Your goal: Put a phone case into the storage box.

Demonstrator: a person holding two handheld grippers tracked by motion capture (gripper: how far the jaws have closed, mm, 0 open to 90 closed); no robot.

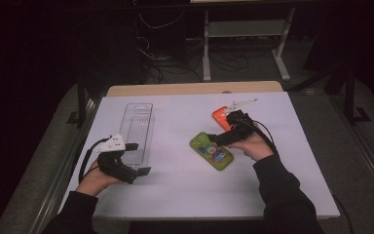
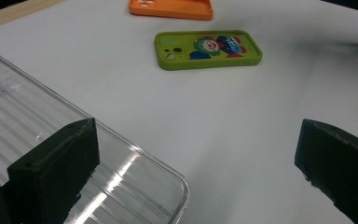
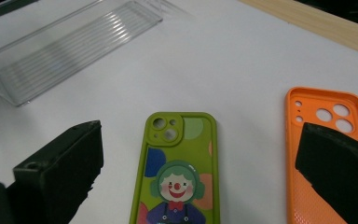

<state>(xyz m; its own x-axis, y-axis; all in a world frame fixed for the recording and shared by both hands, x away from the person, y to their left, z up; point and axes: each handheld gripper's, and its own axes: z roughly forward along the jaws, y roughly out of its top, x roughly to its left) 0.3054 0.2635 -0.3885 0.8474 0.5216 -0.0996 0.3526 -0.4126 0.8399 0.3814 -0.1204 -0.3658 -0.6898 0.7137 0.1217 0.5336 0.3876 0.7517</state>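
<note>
A green phone case (image 1: 212,151) with a clown picture lies back-up near the middle of the white table (image 1: 175,190). An orange phone case (image 1: 220,116) lies inner side up just beyond it. My right gripper (image 1: 222,128) hovers open over both; in the right gripper view the green case (image 3: 177,168) sits between the jaws and the orange case (image 3: 324,121) is partly behind the right jaw. My left gripper (image 1: 139,158) is open at the near end of a clear plastic tray (image 1: 137,129), one jaw over the tray corner (image 2: 135,186). Nothing is held.
A wooden strip (image 1: 195,88) runs along the table's far edge. Beyond it are a dark floor, cables and a white frame (image 1: 246,34). From the left gripper, the green case (image 2: 207,49) and orange case (image 2: 172,8) lie far ahead across bare white surface.
</note>
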